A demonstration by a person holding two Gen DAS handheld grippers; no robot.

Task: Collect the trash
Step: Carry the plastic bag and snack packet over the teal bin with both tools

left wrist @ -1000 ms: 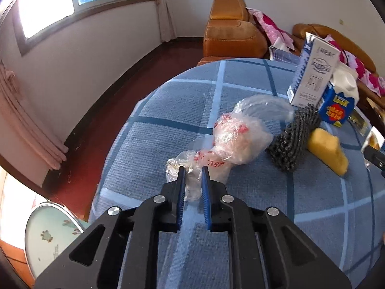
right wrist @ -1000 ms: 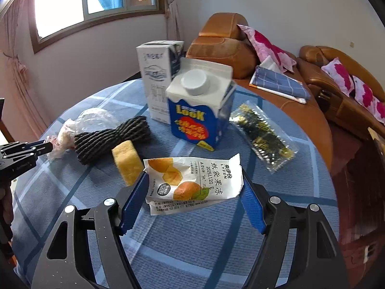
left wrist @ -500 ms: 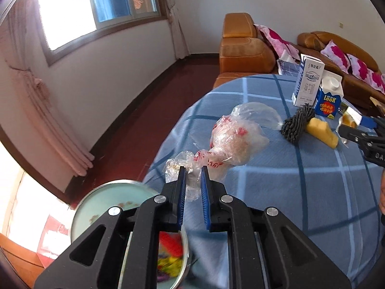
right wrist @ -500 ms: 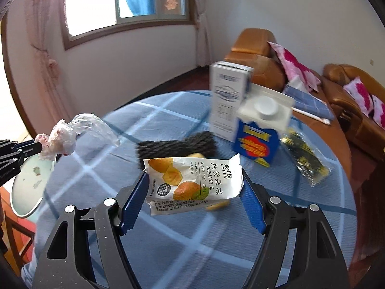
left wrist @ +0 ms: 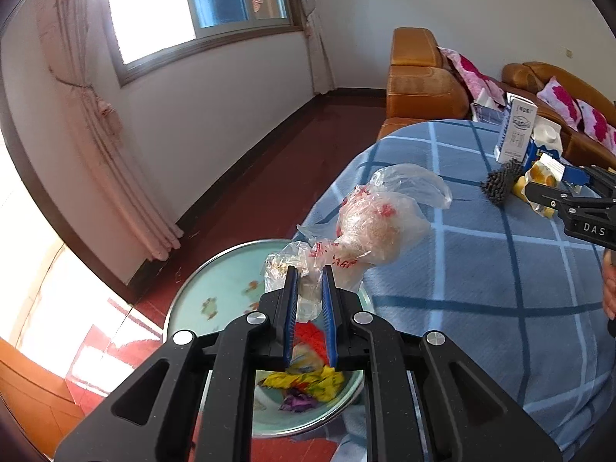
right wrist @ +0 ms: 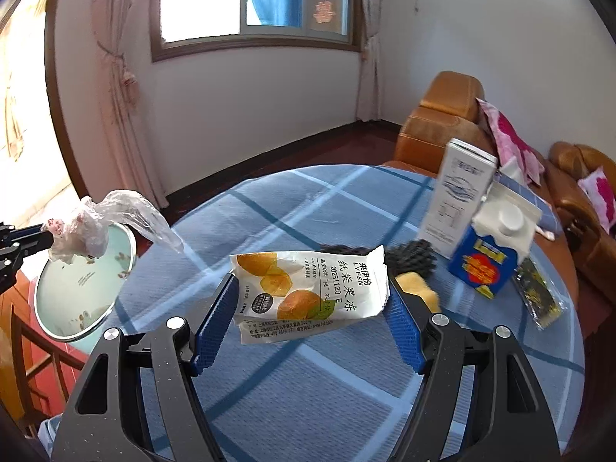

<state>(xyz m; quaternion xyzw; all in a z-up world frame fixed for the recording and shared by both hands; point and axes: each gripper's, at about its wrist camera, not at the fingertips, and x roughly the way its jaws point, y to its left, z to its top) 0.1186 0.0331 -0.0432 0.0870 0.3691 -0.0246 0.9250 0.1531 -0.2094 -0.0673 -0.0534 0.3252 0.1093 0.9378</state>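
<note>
My left gripper [left wrist: 307,269] is shut on the twisted neck of a crumpled clear plastic bag [left wrist: 379,219] with red print, held in the air over the table's left edge. Below it stands a pale green round bin [left wrist: 215,300] with colourful wrappers inside. The same plastic bag [right wrist: 96,223] and bin [right wrist: 77,300] show at the left of the right wrist view. My right gripper [right wrist: 310,292] holds a white snack packet [right wrist: 308,292] with orange fruit pictures crosswise between its blue pads, above the blue checked tablecloth [right wrist: 308,396].
On the table stand a white carton [right wrist: 458,200] and a blue-and-white carton [right wrist: 494,254], with a black mesh scrubber [right wrist: 412,256], a yellow sponge [right wrist: 419,292] and a dark clear-wrapped packet [right wrist: 539,296]. Orange sofas [left wrist: 423,81] with pink cushions lie beyond. The right gripper's body [left wrist: 569,204] reaches in from the right.
Both grippers swung left and rose a little with their loads. The plastic bag left the tabletop and now hangs over the table edge above the bin, which has come into view.
</note>
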